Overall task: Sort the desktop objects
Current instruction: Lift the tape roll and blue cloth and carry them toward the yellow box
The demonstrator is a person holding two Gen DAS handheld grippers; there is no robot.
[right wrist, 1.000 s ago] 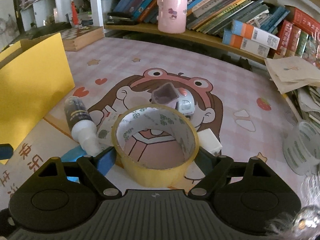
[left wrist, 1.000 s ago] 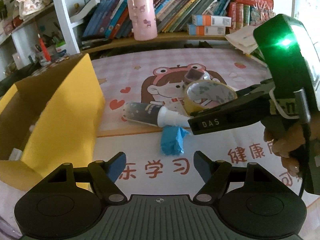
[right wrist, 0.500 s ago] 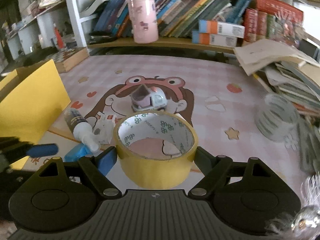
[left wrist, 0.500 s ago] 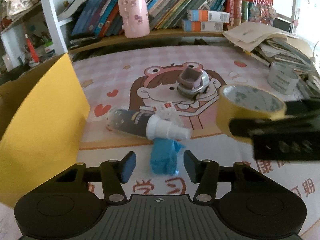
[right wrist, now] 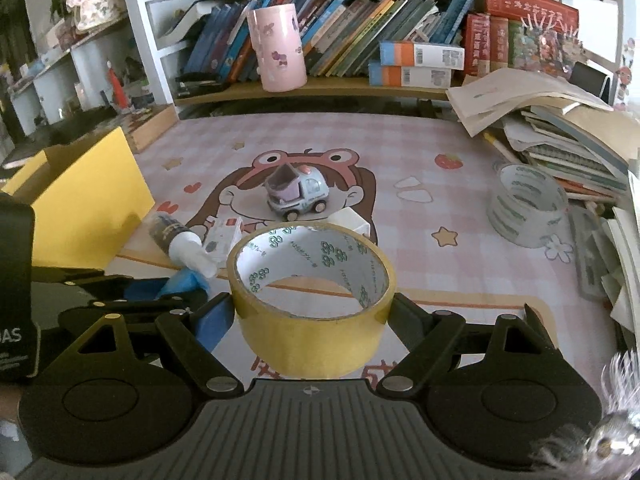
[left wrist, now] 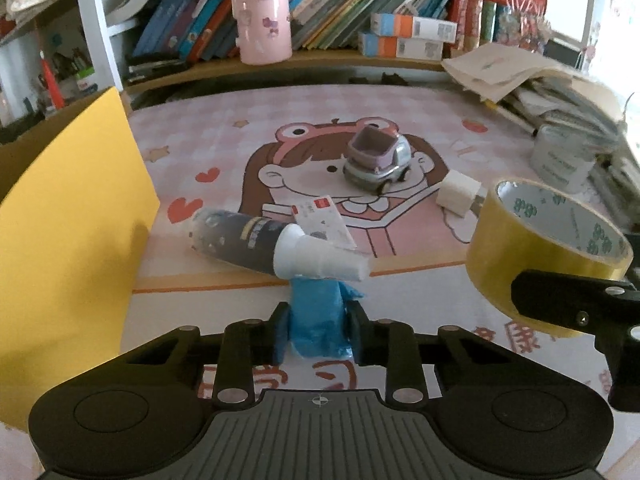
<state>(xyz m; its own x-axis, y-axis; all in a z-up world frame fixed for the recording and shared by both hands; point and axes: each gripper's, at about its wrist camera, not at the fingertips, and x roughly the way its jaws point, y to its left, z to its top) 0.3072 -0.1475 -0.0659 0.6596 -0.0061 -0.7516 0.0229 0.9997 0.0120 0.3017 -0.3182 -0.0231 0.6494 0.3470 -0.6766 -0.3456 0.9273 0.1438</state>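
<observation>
Bookshelves packed with leaning books line the back of the scene, and a pink cup stands on the lowest shelf board above a pink checked desk mat printed with a cartoon girl in a frog hat. At far left stands a yellow cardboard box, its open top visible from the right wrist view. Just right of the box, a dark bottle with a white nozzle lies on its side on the mat, with a small white-and-red card resting against it. Directly in front of the nozzle, the left gripper is clamped on a crumpled blue wad, both pads pressing its sides. Behind these, at mat centre, sits a small purple and silver toy car; a white cube lies just to its right. Further right, the right gripper grasps a roll of yellow tape across its width, lifted off the mat with its open core facing up. At far right, a roll of clear tape rests on the mat beside a stack of papers and books.
</observation>
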